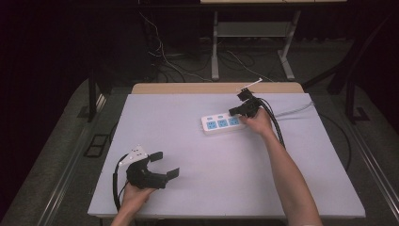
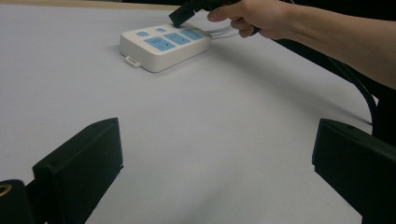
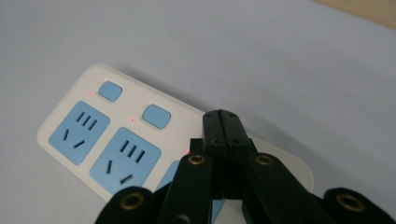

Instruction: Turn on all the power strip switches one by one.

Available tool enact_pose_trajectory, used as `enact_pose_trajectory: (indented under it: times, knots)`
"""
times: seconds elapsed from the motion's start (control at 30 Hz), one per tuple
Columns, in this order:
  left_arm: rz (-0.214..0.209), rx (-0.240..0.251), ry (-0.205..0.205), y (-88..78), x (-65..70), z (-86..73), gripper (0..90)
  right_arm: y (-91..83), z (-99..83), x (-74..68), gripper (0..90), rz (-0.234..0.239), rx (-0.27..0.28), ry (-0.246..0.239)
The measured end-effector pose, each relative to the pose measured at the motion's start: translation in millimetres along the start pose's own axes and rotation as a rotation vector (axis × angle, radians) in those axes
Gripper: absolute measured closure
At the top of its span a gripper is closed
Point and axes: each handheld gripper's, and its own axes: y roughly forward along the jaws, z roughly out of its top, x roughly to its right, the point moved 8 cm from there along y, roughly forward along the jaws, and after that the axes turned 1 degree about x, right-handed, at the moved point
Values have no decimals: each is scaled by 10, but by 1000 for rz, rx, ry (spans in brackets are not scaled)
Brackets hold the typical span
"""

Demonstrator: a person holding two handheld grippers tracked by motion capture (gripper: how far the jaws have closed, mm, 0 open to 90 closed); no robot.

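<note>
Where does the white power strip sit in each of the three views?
High view: power strip right of centre, under the right gripper.
Left gripper view: upper middle, far across the table.
Right gripper view: lower left, partly behind the shut jaws.
Shared landmark: its blue sockets.

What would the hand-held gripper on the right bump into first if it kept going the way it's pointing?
Probably the white power strip. The right hand-held gripper, jaws closed, points down at its near end, close to the third blue switch's spot; how much gap remains is unclear.

No readable text anywhere (power strip [image 3: 116,140] included).
</note>
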Motion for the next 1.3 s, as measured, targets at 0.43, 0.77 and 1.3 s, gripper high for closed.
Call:
enact_pose_trajectory:
  times: [0.43, 0.77, 1.3]
  knots:
    - [1, 9, -4, -19, 0, 9, 3, -13, 6, -18, 900, -22, 6, -42]
    - [3, 11, -8, -4, 6, 9, 4, -334, -5, -9, 900, 0, 31, -39]
    - [-3, 4, -7, 10, 23, -1, 4, -920, -236, -46, 569, 6, 144, -4]
